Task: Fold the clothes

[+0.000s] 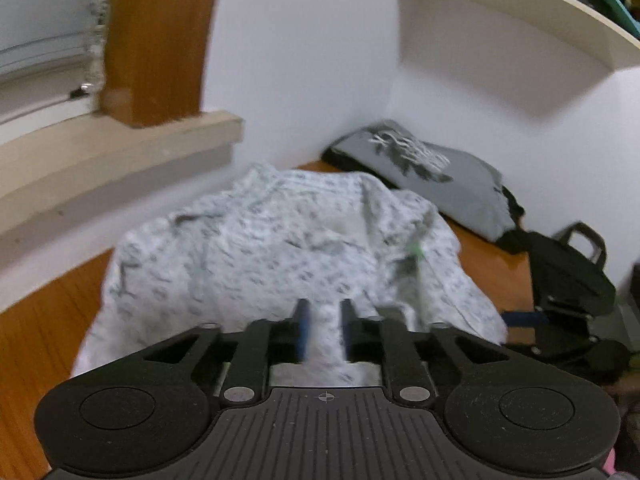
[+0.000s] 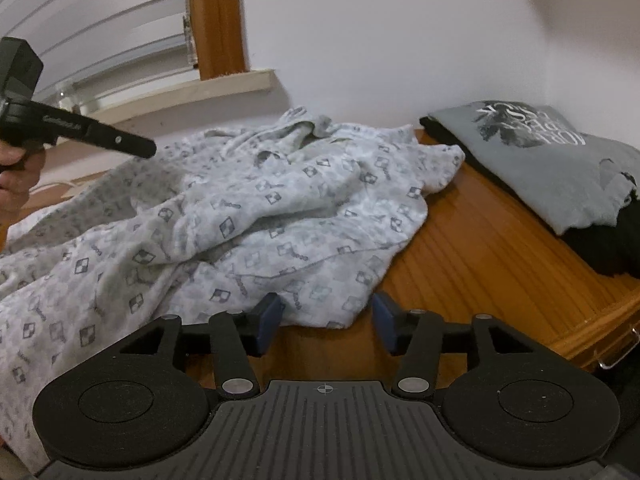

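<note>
A rumpled patterned garment (image 2: pixel 248 208) sprawls unfolded on the wooden table (image 2: pixel 480 264) as both tongs, left (image 1: pixel 323 332) and right (image 2: pixel 326 324), hover part-open and empty at its near edge, apparently seeking a hem.

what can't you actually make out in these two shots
- Patterned shirt: in the left wrist view motion blur smears its print and folds.
- Left tongs: blur hides whether the pads touch the shirt.
- Black clothes under the grey t-shirt: mostly covered in the right wrist view, kind unclear.
- Shirt's near left part: cut off by the frame edge and the right tongs body.
- Hand: cut by the left edge.
</note>
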`<state>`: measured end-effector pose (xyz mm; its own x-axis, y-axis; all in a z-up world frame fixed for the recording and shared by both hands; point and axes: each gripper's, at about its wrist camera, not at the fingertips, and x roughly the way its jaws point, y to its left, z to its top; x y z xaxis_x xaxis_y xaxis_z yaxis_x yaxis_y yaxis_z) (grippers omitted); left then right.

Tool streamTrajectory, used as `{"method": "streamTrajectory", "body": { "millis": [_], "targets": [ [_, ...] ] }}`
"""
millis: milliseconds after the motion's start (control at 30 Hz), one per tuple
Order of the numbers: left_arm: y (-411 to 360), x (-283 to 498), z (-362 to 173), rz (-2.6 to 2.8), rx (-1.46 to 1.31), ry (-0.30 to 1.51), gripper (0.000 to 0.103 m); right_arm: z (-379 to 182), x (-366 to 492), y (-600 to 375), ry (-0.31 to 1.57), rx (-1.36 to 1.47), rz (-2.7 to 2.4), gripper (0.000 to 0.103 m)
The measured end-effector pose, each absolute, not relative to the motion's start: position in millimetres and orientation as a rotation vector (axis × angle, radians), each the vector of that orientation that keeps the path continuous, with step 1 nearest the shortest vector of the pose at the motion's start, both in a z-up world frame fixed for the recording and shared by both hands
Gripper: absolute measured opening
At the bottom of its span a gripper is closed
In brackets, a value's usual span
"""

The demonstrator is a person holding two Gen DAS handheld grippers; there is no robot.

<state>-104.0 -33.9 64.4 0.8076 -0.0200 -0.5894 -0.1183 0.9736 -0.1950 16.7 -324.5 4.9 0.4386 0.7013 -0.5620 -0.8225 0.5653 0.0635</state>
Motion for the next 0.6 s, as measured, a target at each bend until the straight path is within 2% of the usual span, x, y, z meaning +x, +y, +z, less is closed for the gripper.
{"method": "streamTrajectory", "body": {
  "millis": [33,100,133,200,300,367,400,433,500,600],
  "targets": [
    [-42,-104,64,0.045,-0.212,0.632,0.045,5,16,-321,0.576,-0.239,0.957,0.05],
    [-62,-103,61,0.009,-0.19,0.641,0.057,5,15,-317,0.563,-0.246,0.954,0.048],
    [-72,-102,60,-0.009,-0.179,0.646,0.059,5,15,-316,0.563,-0.238,0.957,0.041],
    [-95,-95,55,-0.067,-0.161,0.672,0.062,5,19,-316,0.573,-0.202,0.967,0.035],
    [-121,-84,45,-0.098,-0.104,0.712,0.061,7,23,-316,0.579,-0.138,0.983,0.023],
    [-123,-81,41,-0.11,-0.097,0.72,0.049,12,25,-316,0.558,-0.101,0.991,0.021],
    [-124,-80,39,-0.116,-0.094,0.725,0.029,15,25,-315,0.544,-0.087,0.994,0.019],
    [-125,-79,37,-0.121,-0.091,0.729,0.016,18,26,-315,0.53,-0.074,0.997,0.018],
    [-120,-82,39,-0.117,-0.089,0.714,0.006,25,27,-314,0.503,-0.049,1.004,0.016],
    [-104,-93,44,-0.099,-0.089,0.683,0.003,32,28,-309,0.476,-0.058,1.017,0.015]
  ]
}}
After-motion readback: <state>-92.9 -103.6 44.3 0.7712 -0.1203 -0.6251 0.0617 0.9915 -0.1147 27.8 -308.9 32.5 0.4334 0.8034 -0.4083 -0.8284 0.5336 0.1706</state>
